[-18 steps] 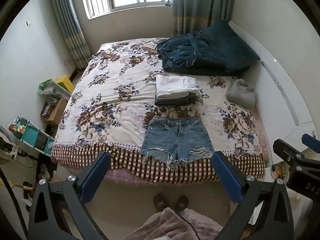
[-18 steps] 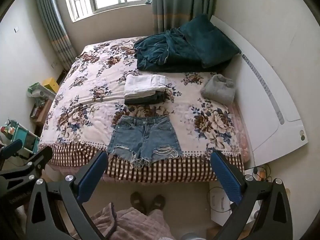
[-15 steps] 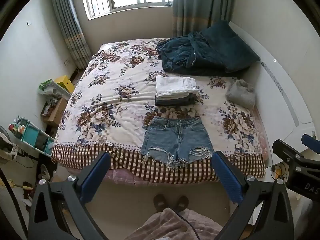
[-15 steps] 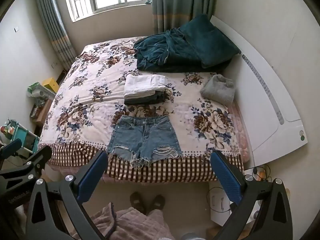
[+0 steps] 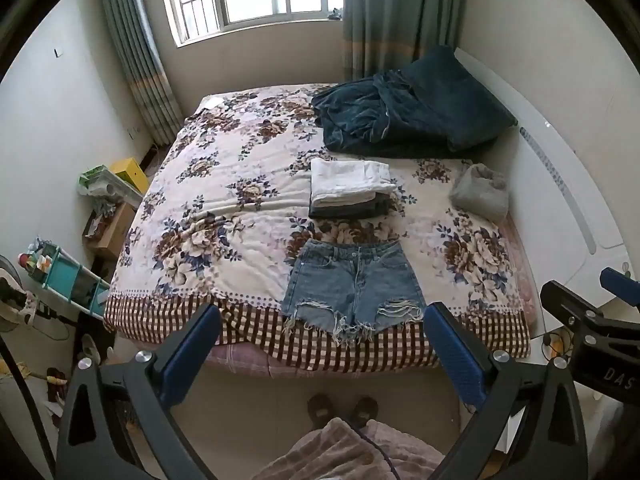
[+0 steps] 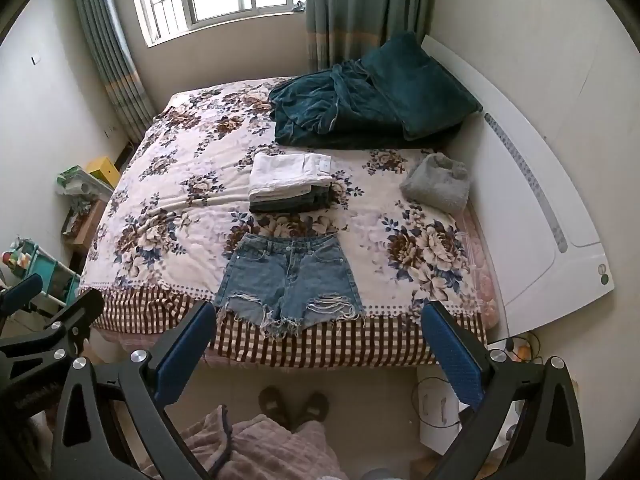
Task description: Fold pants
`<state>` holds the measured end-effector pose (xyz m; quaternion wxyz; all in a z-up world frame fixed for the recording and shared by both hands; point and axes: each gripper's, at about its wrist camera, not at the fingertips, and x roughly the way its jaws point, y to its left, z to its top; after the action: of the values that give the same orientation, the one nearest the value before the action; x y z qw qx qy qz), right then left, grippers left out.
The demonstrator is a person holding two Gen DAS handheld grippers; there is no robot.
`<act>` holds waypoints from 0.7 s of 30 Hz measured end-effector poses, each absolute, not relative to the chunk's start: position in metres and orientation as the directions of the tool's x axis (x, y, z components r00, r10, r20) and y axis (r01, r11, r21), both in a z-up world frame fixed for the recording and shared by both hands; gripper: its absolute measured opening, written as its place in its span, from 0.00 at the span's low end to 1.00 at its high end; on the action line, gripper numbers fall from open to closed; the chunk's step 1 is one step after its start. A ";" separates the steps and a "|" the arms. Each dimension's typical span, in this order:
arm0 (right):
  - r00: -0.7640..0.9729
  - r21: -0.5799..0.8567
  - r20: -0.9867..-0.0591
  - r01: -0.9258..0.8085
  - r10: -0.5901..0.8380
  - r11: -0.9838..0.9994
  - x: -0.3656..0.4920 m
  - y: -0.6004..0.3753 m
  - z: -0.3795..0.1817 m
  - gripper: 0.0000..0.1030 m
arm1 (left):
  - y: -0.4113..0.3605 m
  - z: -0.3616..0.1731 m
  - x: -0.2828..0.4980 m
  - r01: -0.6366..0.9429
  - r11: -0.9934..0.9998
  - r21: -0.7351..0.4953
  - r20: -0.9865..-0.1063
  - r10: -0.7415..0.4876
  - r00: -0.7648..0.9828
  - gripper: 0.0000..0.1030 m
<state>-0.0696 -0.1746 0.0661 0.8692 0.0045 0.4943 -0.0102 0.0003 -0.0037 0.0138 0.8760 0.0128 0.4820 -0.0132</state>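
Note:
A pair of blue denim shorts [image 5: 352,284] with frayed hems lies flat near the front edge of the floral bed, waistband away from me; it also shows in the right wrist view [image 6: 289,280]. My left gripper [image 5: 324,354] is open and empty, held high above the floor in front of the bed. My right gripper [image 6: 318,350] is open and empty too, at about the same height. Both are well apart from the shorts.
Behind the shorts sits a stack of folded clothes [image 5: 350,188] with white on top. Dark teal bedding [image 5: 400,120] is piled at the headboard end, a grey bundle [image 5: 480,196] at the right. A teal cart [image 5: 64,280] and boxes stand left. Slippered feet [image 5: 342,410] are below.
Both views have drifted very slightly; the bed and shorts sit a touch higher in frame. Nothing was grasped or moved.

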 end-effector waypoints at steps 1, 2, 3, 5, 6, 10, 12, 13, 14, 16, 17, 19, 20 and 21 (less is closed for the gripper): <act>0.513 -0.003 -0.858 0.022 -0.014 1.000 -0.070 -0.174 0.067 1.00 | -0.004 0.013 0.000 0.035 0.999 0.013 -0.844 -0.008 0.537 1.00; 0.513 -0.002 -0.858 0.024 -0.013 1.000 -0.068 -0.174 0.068 1.00 | -0.003 0.015 0.001 0.035 0.999 0.013 -0.843 -0.008 0.537 1.00; 0.513 -0.001 -0.858 0.024 -0.013 1.000 -0.067 -0.176 0.068 1.00 | -0.005 0.015 0.001 0.034 0.999 0.015 -0.842 -0.006 0.539 1.00; 0.513 0.003 -0.858 0.023 -0.009 1.000 -0.066 -0.179 0.068 1.00 | -0.005 0.017 0.000 0.031 0.999 0.017 -0.840 -0.003 0.542 1.00; 0.514 0.003 -0.858 0.024 -0.009 1.000 -0.066 -0.180 0.067 1.00 | -0.005 0.017 0.000 0.030 0.999 0.018 -0.839 -0.001 0.544 1.00; 0.516 0.004 -0.857 0.025 -0.009 1.000 -0.068 -0.178 0.070 1.00 | -0.007 0.021 -0.001 0.027 0.999 0.022 -0.836 0.003 0.549 1.00; 0.517 0.006 -0.856 0.025 -0.008 1.000 -0.067 -0.175 0.075 1.00 | -0.007 0.022 -0.002 0.026 0.999 0.025 -0.833 0.006 0.553 1.00; 0.518 0.007 -0.856 0.025 -0.007 1.000 -0.068 -0.175 0.074 1.00 | -0.007 0.023 -0.002 0.025 0.999 0.025 -0.832 0.007 0.555 1.00; 0.518 0.007 -0.856 0.026 -0.007 1.000 -0.067 -0.171 0.077 1.00 | -0.007 0.024 -0.001 0.025 0.999 0.025 -0.831 0.007 0.555 1.00; 0.519 0.008 -0.855 0.025 -0.006 1.000 -0.067 -0.170 0.078 1.00 | -0.006 0.024 -0.003 0.025 0.999 0.026 -0.829 0.008 0.559 1.00; 0.519 0.009 -0.855 0.026 -0.006 1.000 -0.068 -0.173 0.076 1.00 | -0.006 0.025 -0.003 0.024 0.999 0.026 -0.829 0.008 0.560 1.00; 0.519 0.009 -0.855 0.026 -0.006 1.000 -0.067 -0.172 0.076 1.00 | -0.006 0.026 -0.003 0.025 0.999 0.026 -0.828 0.008 0.561 1.00; 0.520 0.012 -0.854 0.025 -0.003 1.000 -0.069 -0.175 0.074 1.00 | -0.005 0.026 -0.003 0.025 0.999 0.027 -0.828 0.008 0.560 1.00; 0.521 0.011 -0.854 0.025 -0.004 1.000 -0.069 -0.174 0.075 1.00 | -0.005 0.027 -0.003 0.024 0.999 0.027 -0.828 0.009 0.561 1.00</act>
<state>-0.0690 -0.1740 0.0747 0.8720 0.0108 0.4894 -0.0083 -0.0026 -0.0052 0.0267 0.8831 0.0177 0.4687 -0.0044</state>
